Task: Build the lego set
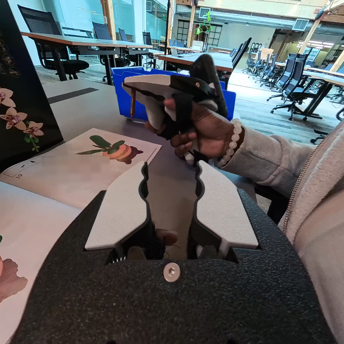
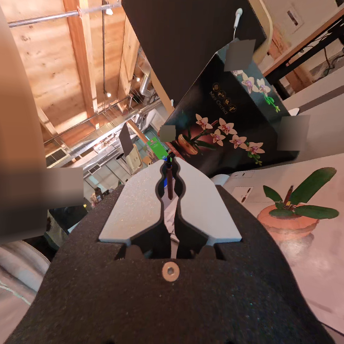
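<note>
Right gripper (image 2: 170, 168) fingers pinch a thin brown rod (image 2: 169, 183) mid-frame; left gripper (image 1: 171, 174) fingers gape empty. The lightly held rod could slip.

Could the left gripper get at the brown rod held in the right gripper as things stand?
Probably yes. The left gripper is open and empty, and the brown rod hangs below the right gripper, out in the open above the table; nothing sits between them.

My tongs' fingers (image 1: 225, 204) are pale grey on speckled black bodies. The rod piece (image 2: 169, 183) I pinch is reddish-brown. The bin (image 1: 128, 93) is bright blue; the box (image 2: 223, 130) black with white-and-pink orchids.
</note>
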`<state>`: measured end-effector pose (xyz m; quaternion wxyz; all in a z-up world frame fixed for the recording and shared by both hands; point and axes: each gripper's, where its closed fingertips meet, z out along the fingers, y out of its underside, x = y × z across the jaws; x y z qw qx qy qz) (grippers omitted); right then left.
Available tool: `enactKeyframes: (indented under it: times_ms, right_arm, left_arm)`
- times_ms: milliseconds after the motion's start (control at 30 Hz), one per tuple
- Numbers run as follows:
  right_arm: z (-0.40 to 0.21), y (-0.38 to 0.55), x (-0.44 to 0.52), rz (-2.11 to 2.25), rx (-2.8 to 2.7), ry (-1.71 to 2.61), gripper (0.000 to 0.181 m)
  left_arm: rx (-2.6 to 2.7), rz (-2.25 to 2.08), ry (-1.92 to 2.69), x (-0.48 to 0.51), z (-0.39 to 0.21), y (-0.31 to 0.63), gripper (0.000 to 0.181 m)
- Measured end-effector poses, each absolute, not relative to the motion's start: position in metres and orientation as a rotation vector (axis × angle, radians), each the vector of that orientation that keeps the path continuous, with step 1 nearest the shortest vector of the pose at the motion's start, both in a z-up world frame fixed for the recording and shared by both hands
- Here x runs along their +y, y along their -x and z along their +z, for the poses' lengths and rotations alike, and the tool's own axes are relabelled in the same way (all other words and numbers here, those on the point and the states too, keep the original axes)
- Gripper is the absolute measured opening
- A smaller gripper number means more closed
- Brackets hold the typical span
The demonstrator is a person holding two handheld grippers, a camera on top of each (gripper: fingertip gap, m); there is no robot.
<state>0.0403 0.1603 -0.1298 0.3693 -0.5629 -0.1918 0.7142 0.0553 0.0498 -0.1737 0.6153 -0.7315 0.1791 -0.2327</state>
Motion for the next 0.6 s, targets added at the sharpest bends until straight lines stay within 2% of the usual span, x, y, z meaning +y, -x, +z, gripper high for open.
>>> enactKeyframes:
  times_ms: [200, 233, 267, 300, 600]
  right_arm:
    - [-0.11, -0.025, 0.14, 1.924, -0.55, 1.337, 0.004]
    - [-0.104, -0.023, 0.134, 1.95, -0.576, 1.302, 0.004]
    - [-0.099, -0.02, 0.125, 1.966, -0.618, 1.263, 0.004]
    - [-0.096, -0.017, 0.116, 1.964, -0.668, 1.233, 0.005]
    - [-0.077, 0.009, 0.054, 2.019, -0.956, 1.071, 0.004]
  left_arm:
    - [0.46, -0.513, 1.65, 0.042, -0.171, -0.058, 0.033]
    - [0.482, -0.5, 1.642, 0.04, -0.17, -0.059, 0.023]
    - [0.513, -0.49, 1.629, 0.036, -0.168, -0.062, 0.007]
    - [0.541, -0.478, 1.615, 0.032, -0.166, -0.064, 0.0]
    - [0.465, -0.376, 1.499, -0.018, -0.129, -0.037, 0.004]
